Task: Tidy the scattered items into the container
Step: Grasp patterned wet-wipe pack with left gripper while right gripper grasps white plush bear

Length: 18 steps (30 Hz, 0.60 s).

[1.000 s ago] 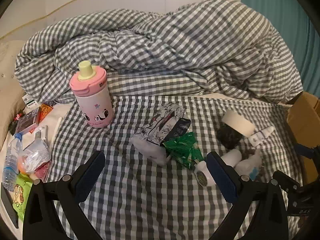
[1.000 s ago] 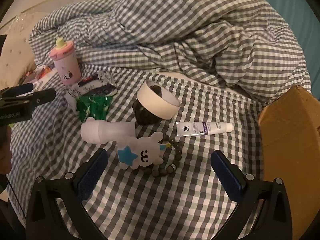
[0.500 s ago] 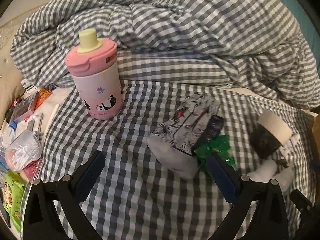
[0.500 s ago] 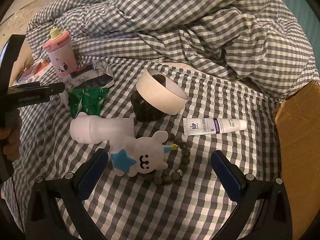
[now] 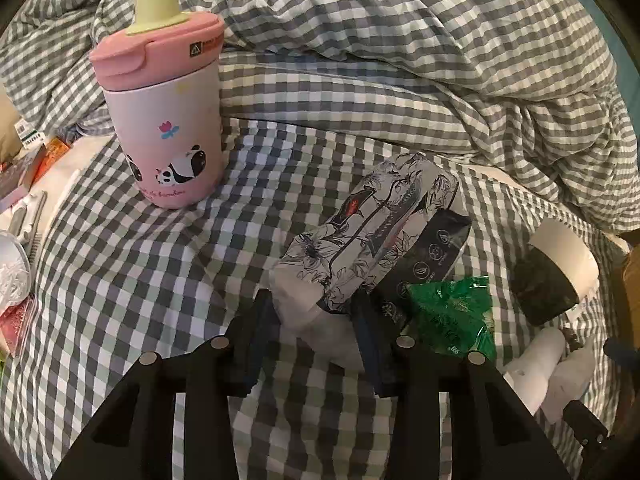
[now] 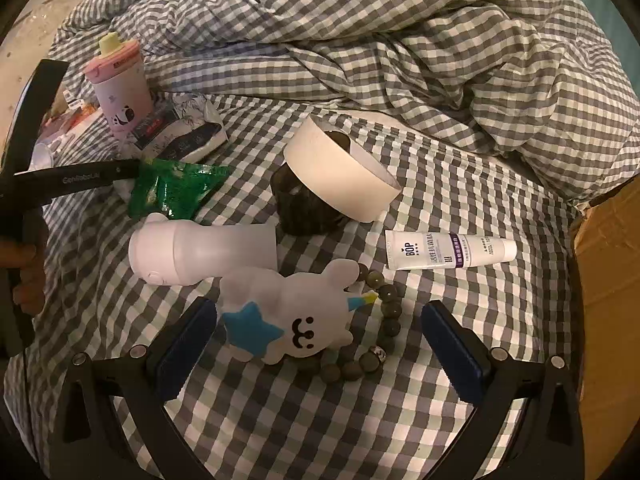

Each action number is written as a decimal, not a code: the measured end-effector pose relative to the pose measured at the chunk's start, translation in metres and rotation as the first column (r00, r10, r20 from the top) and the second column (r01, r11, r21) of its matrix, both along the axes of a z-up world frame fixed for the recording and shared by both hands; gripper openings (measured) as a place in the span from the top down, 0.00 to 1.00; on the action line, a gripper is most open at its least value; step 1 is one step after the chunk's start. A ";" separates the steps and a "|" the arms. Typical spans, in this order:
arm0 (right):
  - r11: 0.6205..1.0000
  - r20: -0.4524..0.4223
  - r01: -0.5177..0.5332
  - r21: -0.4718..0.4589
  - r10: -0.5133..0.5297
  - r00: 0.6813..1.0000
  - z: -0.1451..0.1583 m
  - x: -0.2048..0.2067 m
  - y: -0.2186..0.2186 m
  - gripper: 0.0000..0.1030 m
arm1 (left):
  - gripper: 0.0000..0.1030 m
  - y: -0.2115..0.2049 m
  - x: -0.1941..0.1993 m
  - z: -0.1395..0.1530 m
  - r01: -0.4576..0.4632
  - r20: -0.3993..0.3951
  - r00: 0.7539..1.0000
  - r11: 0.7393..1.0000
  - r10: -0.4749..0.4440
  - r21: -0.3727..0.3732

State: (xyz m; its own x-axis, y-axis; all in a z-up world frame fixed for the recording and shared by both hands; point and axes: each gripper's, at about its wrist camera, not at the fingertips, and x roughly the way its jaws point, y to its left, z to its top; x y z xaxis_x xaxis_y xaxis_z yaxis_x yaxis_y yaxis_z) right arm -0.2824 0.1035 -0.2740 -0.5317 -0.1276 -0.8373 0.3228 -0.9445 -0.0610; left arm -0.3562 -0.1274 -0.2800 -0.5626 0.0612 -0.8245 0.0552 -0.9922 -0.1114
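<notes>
My left gripper (image 5: 314, 316) is shut on the near end of a floral tissue pack (image 5: 372, 236) that lies on the checked bedsheet. A green packet (image 5: 448, 316) lies right beside it. A pink panda bottle (image 5: 164, 120) stands upright to the left. My right gripper (image 6: 320, 328) is open, its jaws on either side of a white plush toy with a blue star (image 6: 288, 316). A bead bracelet (image 6: 384, 320), a white bottle (image 6: 200, 252), a BOP tube (image 6: 444, 250) and a dark cup with a paper sleeve (image 6: 328, 184) lie around it.
A cardboard box (image 6: 608, 280) stands at the right edge. A crumpled checked duvet (image 6: 400, 40) fills the back. Small packets and a comb (image 5: 28, 200) lie at the far left. The left gripper (image 6: 72, 178) also shows in the right wrist view.
My left gripper moved forward to the tissue pack and closed on its near end. My right gripper moved slightly closer to the plush toy and stayed open.
</notes>
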 end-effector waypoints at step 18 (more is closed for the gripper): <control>0.996 0.078 0.009 -0.093 -0.002 0.997 -0.009 -0.003 0.003 0.41 | 0.75 -0.020 0.019 0.034 -0.041 -0.069 0.997 0.999 0.041 -0.009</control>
